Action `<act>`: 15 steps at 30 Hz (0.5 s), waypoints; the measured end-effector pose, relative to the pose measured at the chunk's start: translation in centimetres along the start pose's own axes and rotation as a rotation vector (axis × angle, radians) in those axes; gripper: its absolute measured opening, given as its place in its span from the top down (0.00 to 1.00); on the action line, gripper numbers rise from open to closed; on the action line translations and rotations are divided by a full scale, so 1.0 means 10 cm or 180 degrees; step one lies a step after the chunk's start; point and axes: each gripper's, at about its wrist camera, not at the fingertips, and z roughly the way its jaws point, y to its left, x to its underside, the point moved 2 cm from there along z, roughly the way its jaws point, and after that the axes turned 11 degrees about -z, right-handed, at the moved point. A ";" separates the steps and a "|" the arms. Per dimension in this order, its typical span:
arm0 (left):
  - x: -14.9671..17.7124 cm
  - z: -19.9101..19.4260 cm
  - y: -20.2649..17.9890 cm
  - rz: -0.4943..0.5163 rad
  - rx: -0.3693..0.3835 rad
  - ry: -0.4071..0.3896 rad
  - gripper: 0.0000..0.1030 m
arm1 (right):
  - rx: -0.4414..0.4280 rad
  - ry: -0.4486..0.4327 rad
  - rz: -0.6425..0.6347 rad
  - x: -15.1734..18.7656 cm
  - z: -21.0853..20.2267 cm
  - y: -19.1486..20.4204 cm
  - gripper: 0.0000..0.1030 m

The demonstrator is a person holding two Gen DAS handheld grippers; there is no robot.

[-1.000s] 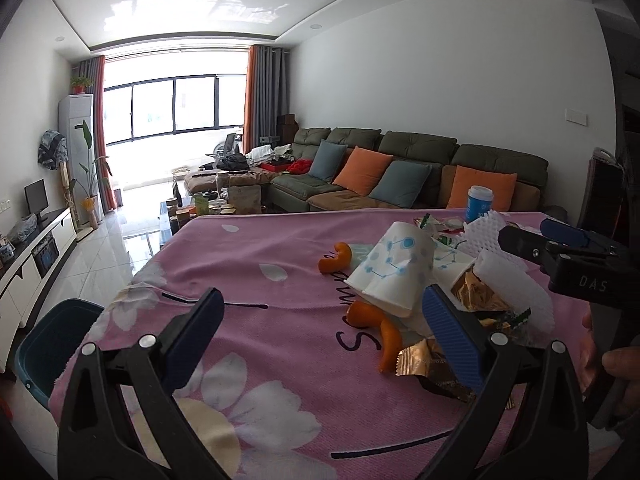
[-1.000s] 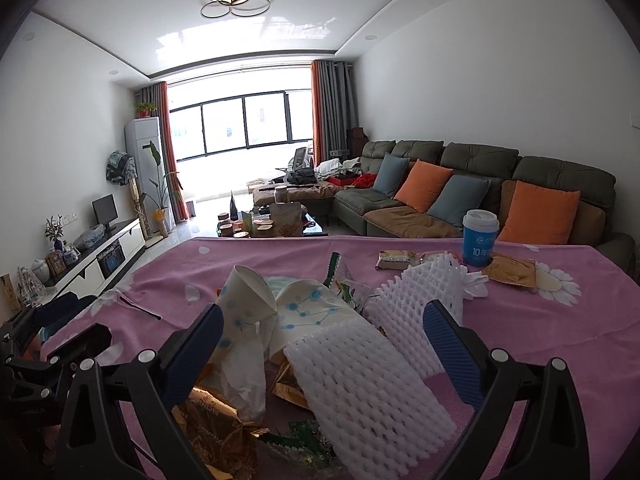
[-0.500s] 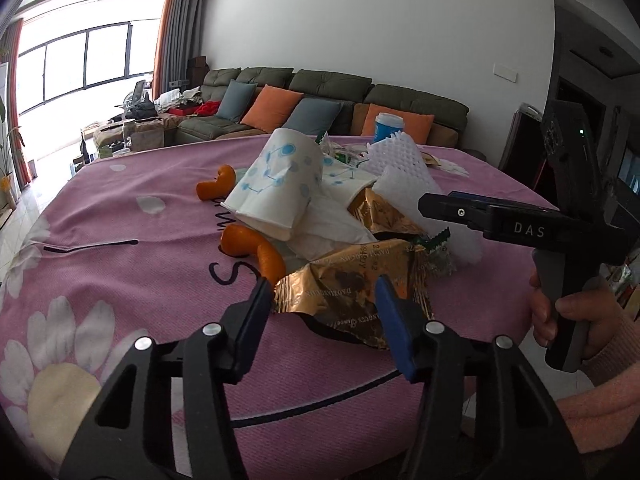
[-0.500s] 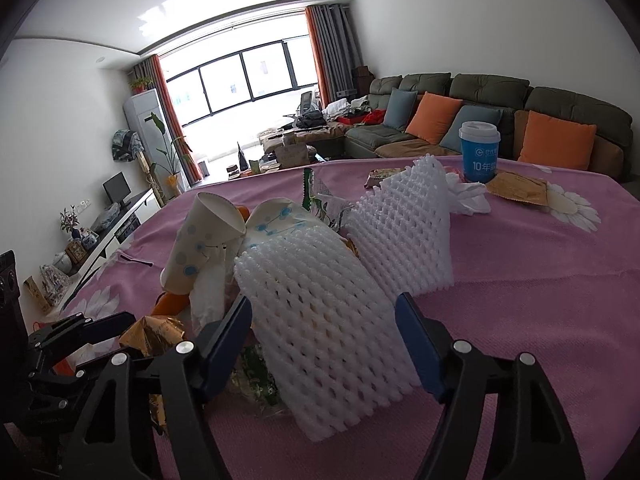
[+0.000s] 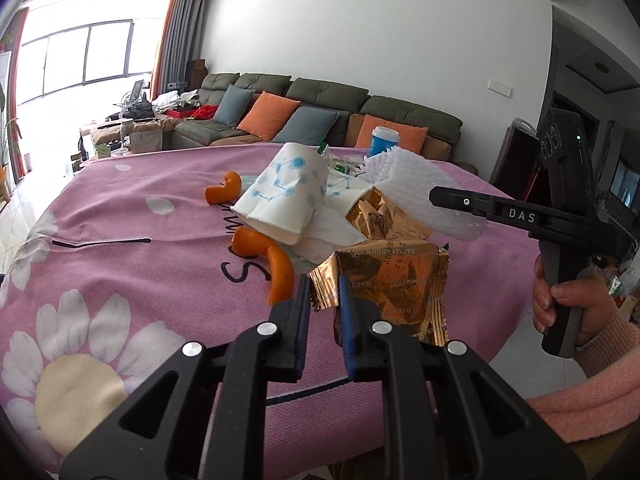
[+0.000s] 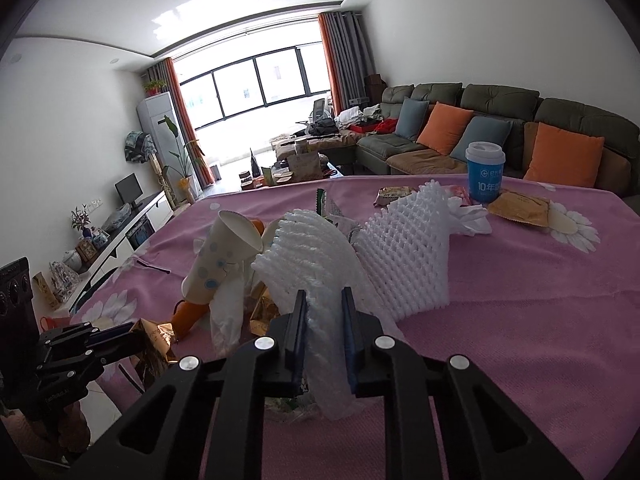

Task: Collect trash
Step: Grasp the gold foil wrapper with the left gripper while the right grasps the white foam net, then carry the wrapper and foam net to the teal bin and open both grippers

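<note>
Both hand-held grippers have closed since half a second ago: our left [image 5: 324, 296] pinches the crinkled gold foil wrapper [image 5: 394, 280], our right [image 6: 324, 312] the white foam mesh sleeve [image 6: 316, 268]; lifting seems next.

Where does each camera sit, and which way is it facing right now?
Left wrist: on the left gripper, looking along the table toward the sofa; its fingers clamp a gold wrapper; right gripper and hand show.
Right wrist: on the right gripper, facing the window; clamps foam net.
Shared: paper cup, blue cup.
</note>
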 end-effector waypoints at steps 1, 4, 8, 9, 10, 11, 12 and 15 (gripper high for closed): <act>-0.02 -0.05 0.02 -0.0013 -0.0006 -0.0040 0.87 | -0.0002 -0.0036 -0.0014 -0.03 -0.03 0.01 0.86; -0.07 -0.21 0.11 -0.0055 -0.0045 -0.0166 0.87 | -0.0103 -0.0134 -0.0057 -0.15 -0.10 0.10 0.86; -0.17 -0.47 0.25 -0.0180 -0.0136 -0.0349 0.87 | -0.0328 -0.0254 -0.0216 -0.36 -0.13 0.37 0.86; -0.20 -0.55 0.30 -0.0214 -0.0174 -0.0396 0.87 | -0.0404 -0.0285 -0.0262 -0.41 -0.13 0.45 0.85; -0.22 -0.62 0.35 -0.0244 -0.0230 -0.0444 0.87 | -0.0477 -0.0313 -0.0305 -0.47 -0.11 0.53 0.85; -0.26 -0.69 0.42 -0.0273 -0.0303 -0.0492 0.87 | -0.0559 -0.0333 -0.0345 -0.52 -0.08 0.63 0.85; -0.29 -0.76 0.49 -0.0300 -0.0366 -0.0538 0.87 | -0.0650 -0.0349 -0.0375 -0.57 -0.05 0.71 0.85; -0.36 -1.01 0.71 -0.0415 -0.0583 -0.0691 0.87 | -0.0938 -0.0349 -0.0463 -0.74 0.11 0.98 0.85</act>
